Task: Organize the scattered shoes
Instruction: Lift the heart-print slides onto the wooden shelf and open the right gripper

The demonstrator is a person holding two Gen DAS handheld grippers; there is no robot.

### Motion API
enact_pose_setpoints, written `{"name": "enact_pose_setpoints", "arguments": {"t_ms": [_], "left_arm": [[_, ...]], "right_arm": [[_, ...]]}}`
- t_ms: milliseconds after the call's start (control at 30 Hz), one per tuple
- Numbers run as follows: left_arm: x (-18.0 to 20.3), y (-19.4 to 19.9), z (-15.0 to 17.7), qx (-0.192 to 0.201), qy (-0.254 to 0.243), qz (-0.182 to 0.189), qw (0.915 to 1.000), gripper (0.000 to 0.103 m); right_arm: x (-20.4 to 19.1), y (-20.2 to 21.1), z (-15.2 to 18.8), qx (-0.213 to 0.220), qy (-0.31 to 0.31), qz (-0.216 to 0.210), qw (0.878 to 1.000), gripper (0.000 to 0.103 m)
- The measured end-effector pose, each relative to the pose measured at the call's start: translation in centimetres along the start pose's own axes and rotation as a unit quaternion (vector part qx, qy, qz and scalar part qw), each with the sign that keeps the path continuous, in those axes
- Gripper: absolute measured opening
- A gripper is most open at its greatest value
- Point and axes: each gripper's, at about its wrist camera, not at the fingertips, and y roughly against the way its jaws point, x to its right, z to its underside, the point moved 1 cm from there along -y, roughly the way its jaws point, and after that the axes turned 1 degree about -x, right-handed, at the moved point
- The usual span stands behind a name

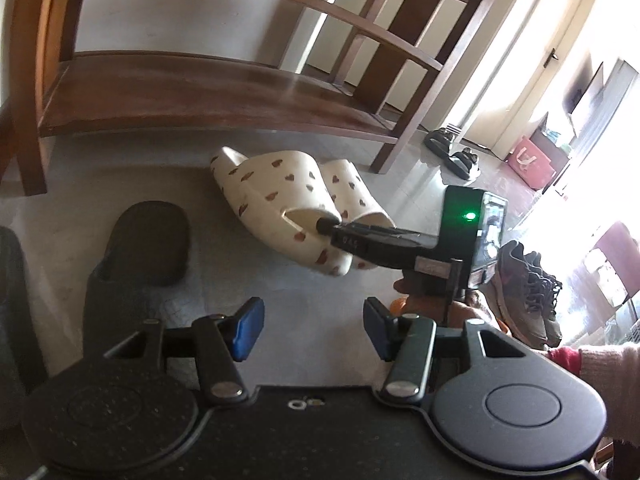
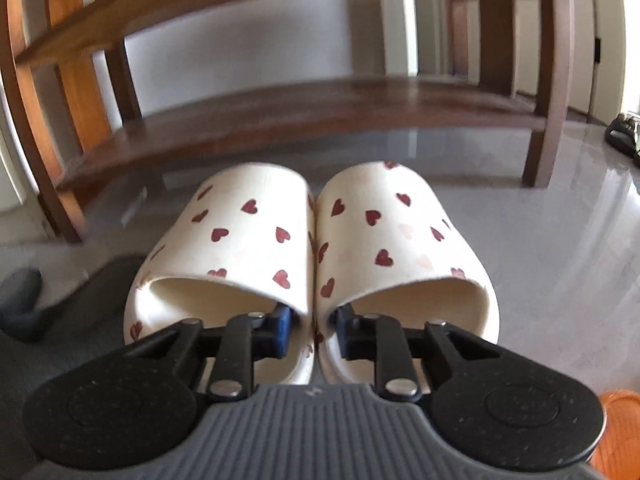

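A pair of cream slippers with red hearts (image 2: 312, 240) lies side by side on the grey floor in front of the wooden shoe rack (image 2: 320, 108). My right gripper (image 2: 312, 330) has one finger inside each slipper, and its blue pads (image 2: 282, 326) pinch the two touching inner walls together. The left wrist view shows the same pair (image 1: 280, 196) with the right gripper (image 1: 326, 226) reaching into it from the right. My left gripper (image 1: 312, 328) hovers open over bare floor, nearer than the pair, with nothing between its fingers.
A dark slipper (image 1: 140, 248) lies left of the cream pair. Grey sneakers (image 1: 528, 288) stand at the right, black sandals (image 1: 452, 148) beyond the rack's leg, a pink bag (image 1: 528, 160) further off. The rack's bottom shelf (image 1: 200, 96) is bare. An orange object (image 2: 620, 432) is at lower right.
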Motion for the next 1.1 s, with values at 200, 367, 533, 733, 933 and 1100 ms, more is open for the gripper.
{"name": "enact_pose_setpoints", "arguments": {"t_ms": [200,367,533,733,933,1100], "left_arm": [[1.2,-0.3,-1.0,0.017,-0.005,0.017,0.9997,0.054],[1.9,-0.4,-2.0,0.033,-0.008,0.028,0.999,0.055],[2.5,-0.7,-2.8,0.044,-0.009,0.039,0.9982,0.055],[3.0,-0.8,-3.1,0.044,-0.015,0.037,0.9982,0.055],[2.4,0.1,-3.1,0.045,-0.006,0.001,0.999,0.055],[2.2,0.3,-3.4,0.047,0.0,-0.022,0.9987,0.056]], "right_arm": [[0.3,2.7,-0.6,0.024,-0.012,-0.009,1.0,0.024],[0.9,5.9,-0.2,0.048,-0.039,-0.003,0.998,0.025],[1.6,8.7,-1.2,0.089,-0.042,0.013,0.995,0.026],[3.0,7.9,-4.9,0.142,0.0,0.038,0.989,0.028],[5.6,1.3,-9.7,0.14,0.024,0.058,0.988,0.03],[7.4,-3.5,-12.0,0.121,0.021,0.075,0.99,0.03]]}}
